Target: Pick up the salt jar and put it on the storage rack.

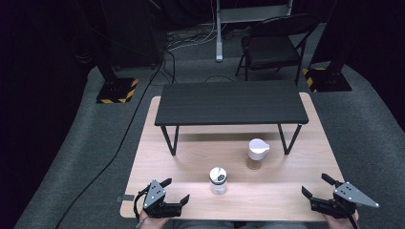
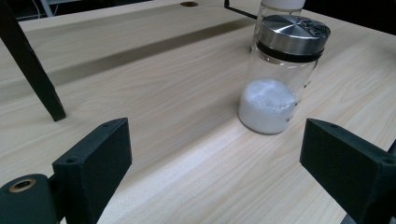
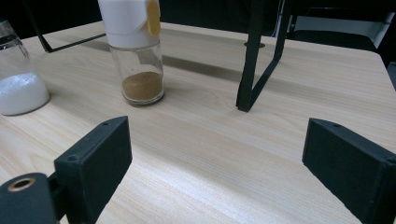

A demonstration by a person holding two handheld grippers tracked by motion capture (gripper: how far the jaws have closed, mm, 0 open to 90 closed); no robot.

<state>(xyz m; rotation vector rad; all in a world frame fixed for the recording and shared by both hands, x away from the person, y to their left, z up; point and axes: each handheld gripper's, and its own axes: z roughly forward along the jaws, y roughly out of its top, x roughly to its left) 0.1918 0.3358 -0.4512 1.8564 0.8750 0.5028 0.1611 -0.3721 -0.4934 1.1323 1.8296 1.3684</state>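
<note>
Two empty grippers wait at the near table edge, jaws apart, two shakers ahead.

The left gripper view shows white grains low in the salt shaker (image 2: 280, 79), right of centre; the right gripper view shows brown powder in the white-capped jar (image 3: 138, 56), upper left. In the high view, left gripper (image 1: 173, 192) and right gripper (image 1: 317, 186) flank bare wood at bottom; the black shelf (image 1: 231, 102) stands behind.

Salt shaker (image 1: 218, 181): clear glass jar, perforated steel lid, about a third full of white grains; upright, near the tabletop's (image 1: 191, 157) front edge, slightly left of centre.

Spice jar (image 1: 256, 154): clear glass, white flip-top cap, shallow brown powder at the bottom; upright, mid-tabletop, right of and behind the shaker, apart from it.
</note>
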